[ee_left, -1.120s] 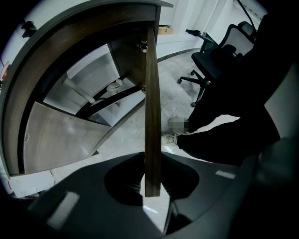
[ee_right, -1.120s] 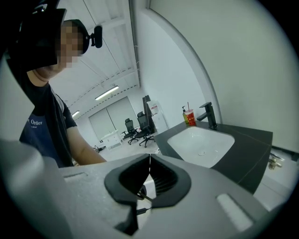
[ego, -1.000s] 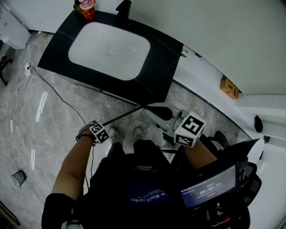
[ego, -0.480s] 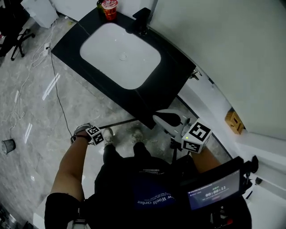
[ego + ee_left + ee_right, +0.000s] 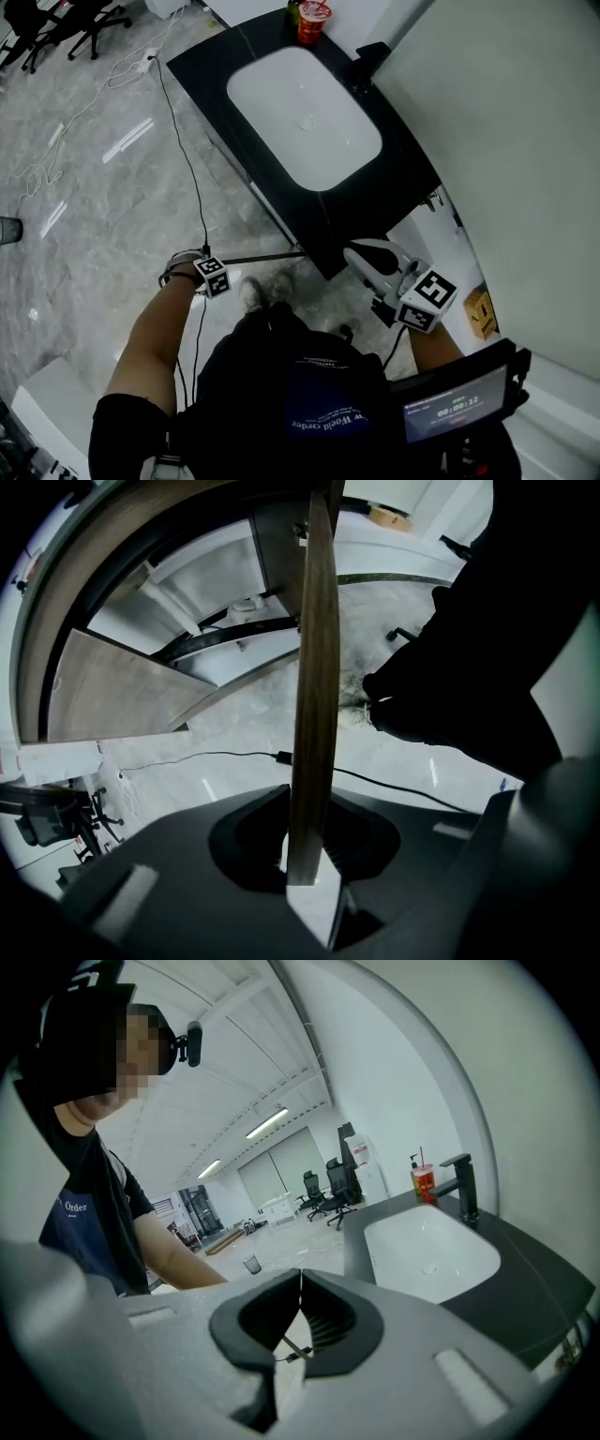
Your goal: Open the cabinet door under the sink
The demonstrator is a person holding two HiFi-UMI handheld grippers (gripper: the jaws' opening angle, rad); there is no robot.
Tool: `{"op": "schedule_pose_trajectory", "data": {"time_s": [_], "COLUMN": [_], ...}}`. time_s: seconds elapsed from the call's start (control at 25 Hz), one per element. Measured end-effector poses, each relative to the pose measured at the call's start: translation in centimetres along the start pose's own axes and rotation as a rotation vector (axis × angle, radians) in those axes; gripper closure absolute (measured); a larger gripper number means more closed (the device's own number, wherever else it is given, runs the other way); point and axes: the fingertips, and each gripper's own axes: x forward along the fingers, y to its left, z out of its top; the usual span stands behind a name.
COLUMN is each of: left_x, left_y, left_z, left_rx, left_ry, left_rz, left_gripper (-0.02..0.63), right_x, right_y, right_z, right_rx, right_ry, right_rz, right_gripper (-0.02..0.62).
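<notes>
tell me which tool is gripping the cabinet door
The left tool, clamped on the edge of the wooden cabinet door; the right tool is shut on nothing.

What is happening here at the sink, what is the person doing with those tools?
A person stands at the sink with a gripper in each hand. The left gripper is clamped on the edge of the cabinet door below the sink, and the door stands swung out, so the inside of the cabinet shows. The right gripper is shut and empty, held near the countertop.
</notes>
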Motion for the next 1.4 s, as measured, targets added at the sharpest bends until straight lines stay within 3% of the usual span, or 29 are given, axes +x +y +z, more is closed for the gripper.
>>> {"op": "schedule_pose_trajectory", "data": {"time_s": [0.2, 0.4, 0.76, 0.92, 1.4], "left_x": [-0.3, 0.1, 0.7, 0.9, 0.7], "left_y": [-0.8, -2.8, -7.4, -8.9, -14.8], "left_z": [-0.3, -0.2, -0.1, 0.1, 3.4], "left_rx": [-0.034, -0.072, -0.274, -0.339, -0.465], "left_ry": [-0.011, 0.049, 0.138, 0.169, 0.068], "left_rz": [-0.006, -0.039, -0.109, -0.126, -0.198], "left_gripper": [0.537, 0.537, 0.534, 0.531, 0.534], "right_x": [1.2, 0.6, -1.8, -2.4, 1.8], "right_y": [1.3, 0.0, -5.0, -6.6, -3.0], "right_z": [0.9, 0.6, 2.1, 2.2, 2.8], "right_rx": [-0.044, -0.072, -0.12, -0.184, -0.237], "right_ry": [0.01, 0.039, 0.112, 0.17, 0.208], "right_rz": [0.032, 0.097, 0.275, 0.296, 0.422], "right_gripper": [0.592, 0.592, 0.592, 0.592, 0.592]}}
